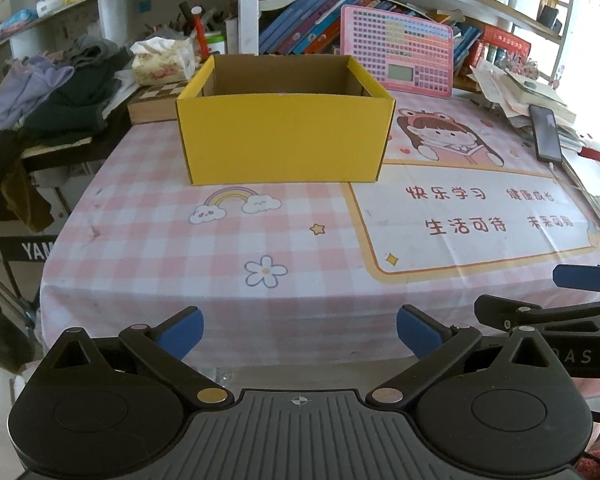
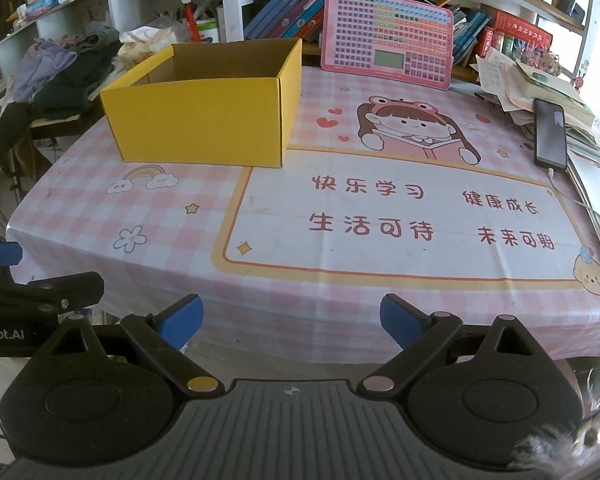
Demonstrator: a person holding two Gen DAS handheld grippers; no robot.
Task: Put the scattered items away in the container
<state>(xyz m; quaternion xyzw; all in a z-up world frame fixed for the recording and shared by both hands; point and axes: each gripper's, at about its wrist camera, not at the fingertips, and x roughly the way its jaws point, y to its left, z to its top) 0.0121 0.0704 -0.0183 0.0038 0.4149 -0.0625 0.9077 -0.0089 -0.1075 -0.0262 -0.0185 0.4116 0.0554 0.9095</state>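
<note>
I see one yellow box (image 1: 284, 140) standing open-topped at the desk's (image 1: 228, 248) far left, one phone (image 2: 550, 136) at its right edge. My left gripper (image 1: 300, 334) and right gripper (image 2: 291, 322) hang wide apart, holding nothing, at the near edge.

The box (image 1: 284, 140) is coloured yellow outside and brown inside. The table (image 1: 148, 248) is covered in pink-and-white checks, printed with a rainbow, flower and red characters. Blue pads are borne by the black left tool (image 1: 300, 334) and right tool (image 2: 292, 322).
</note>
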